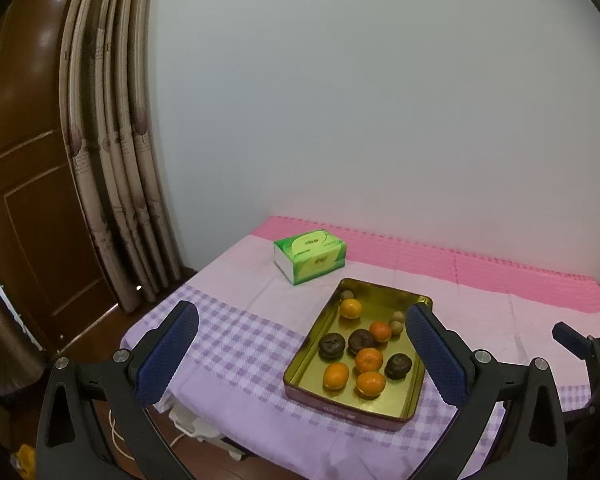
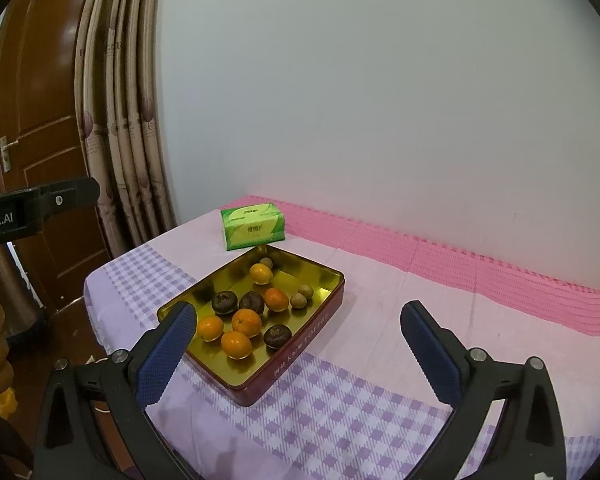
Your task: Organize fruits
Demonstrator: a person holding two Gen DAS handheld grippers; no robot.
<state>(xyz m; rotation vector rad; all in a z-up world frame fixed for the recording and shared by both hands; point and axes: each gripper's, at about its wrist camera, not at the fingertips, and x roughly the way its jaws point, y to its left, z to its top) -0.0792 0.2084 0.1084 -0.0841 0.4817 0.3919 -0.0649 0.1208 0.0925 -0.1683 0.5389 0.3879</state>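
Note:
A gold-lined rectangular tin tray [image 1: 412, 411] [image 2: 328, 272] with dark red sides rests on the checked tablecloth. Inside lie several oranges [image 1: 369, 359] [image 2: 247, 322], three dark brown round fruits [image 1: 331, 346] [image 2: 225, 302] and a few small tan fruits [image 1: 396, 326] [image 2: 298, 300]. My left gripper [image 1: 302, 354] is open, held above the table's near left edge, its right finger over the tray's right side. My right gripper [image 2: 298, 356] is open too, above the cloth to the right of the tray, its left finger near the tray's front corner. Nothing is between either pair of fingers.
A green tissue box [image 1: 310, 255] [image 2: 253, 225] lies behind the tray near the pink mat [image 1: 480, 268] along the white wall. Curtains [image 1: 112, 160] and a brown door [image 1: 28, 184] stand to the left. The table drops off at its left and near edges.

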